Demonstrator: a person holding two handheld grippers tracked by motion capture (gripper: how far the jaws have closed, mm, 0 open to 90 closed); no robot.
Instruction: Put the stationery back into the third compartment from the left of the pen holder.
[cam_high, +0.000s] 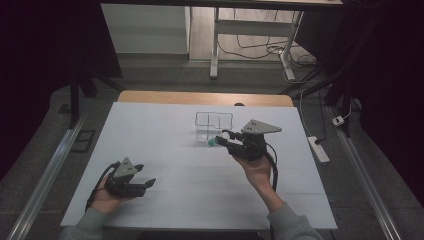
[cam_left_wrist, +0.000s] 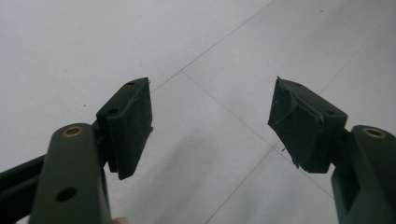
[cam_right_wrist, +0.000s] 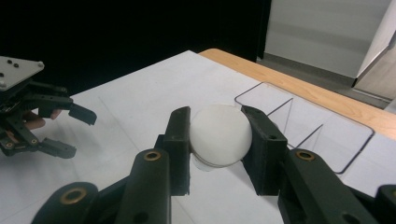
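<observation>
Right gripper (cam_high: 223, 138) is clamped on a small white rounded thing (cam_right_wrist: 220, 135), prob a ball or a cap, can't tell which; both pads press its sides in the right gripper view. From the high view there's a bit of teal/green (cam_high: 212, 144) at the jaw tips too, too small to say what it is or whether it's part of the same obj. It's held up off the table (cam_high: 165, 150), just beside the near edge of a clear plastic tray (cam_high: 214, 122) w/ dividers inside, so a few compartments; the tray sits toward the far middle of the white sheet. In the right gripper view the tray (cam_right_wrist: 322, 126) is right behind and to the side of the held thing, nothing between them. Left gripper (cam_high: 148, 176) is way over on the near left side, well apart from the tray and the other hand, jaws spread wide w/ nothing in them. Left gripper view just has its two pads (cam_left_wrist: 130, 126) over bare white surface w/ faint seam lines. The left one also turns up in the right gripper view (cam_right_wrist: 70, 130), jaws apart. Around the table: wood edge (cam_high: 200, 97) at the far side, desk legs and loose cables on the floor behind, a power strip (cam_high: 318, 149) off to the right, metal rails (cam_high: 45, 180) along both sides.
</observation>
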